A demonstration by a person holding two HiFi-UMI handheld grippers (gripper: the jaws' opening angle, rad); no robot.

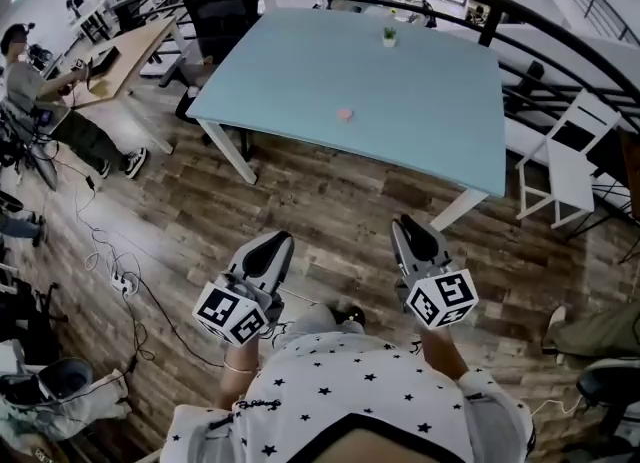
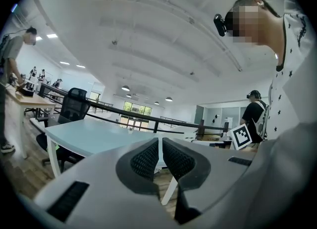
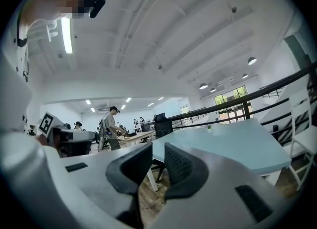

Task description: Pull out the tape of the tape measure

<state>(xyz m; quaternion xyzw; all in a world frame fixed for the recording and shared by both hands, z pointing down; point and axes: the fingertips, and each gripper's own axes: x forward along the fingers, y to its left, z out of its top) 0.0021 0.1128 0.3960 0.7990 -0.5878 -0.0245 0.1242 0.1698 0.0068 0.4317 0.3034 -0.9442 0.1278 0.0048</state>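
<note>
A small pink object, too small to tell apart for sure, lies near the middle of the light-blue table. I stand on the wooden floor well short of that table, both grippers pointing toward it. My left gripper is shut and empty, its pads almost touching in the left gripper view. My right gripper holds nothing, and a narrow gap shows between its pads in the right gripper view. The table lies ahead in both gripper views; the pink object is not discernible there.
A small potted plant stands at the table's far edge. A black office chair is at its far left, a white chair to its right, a dark railing behind. Cables and a power strip lie at the left. A person works at a wooden desk.
</note>
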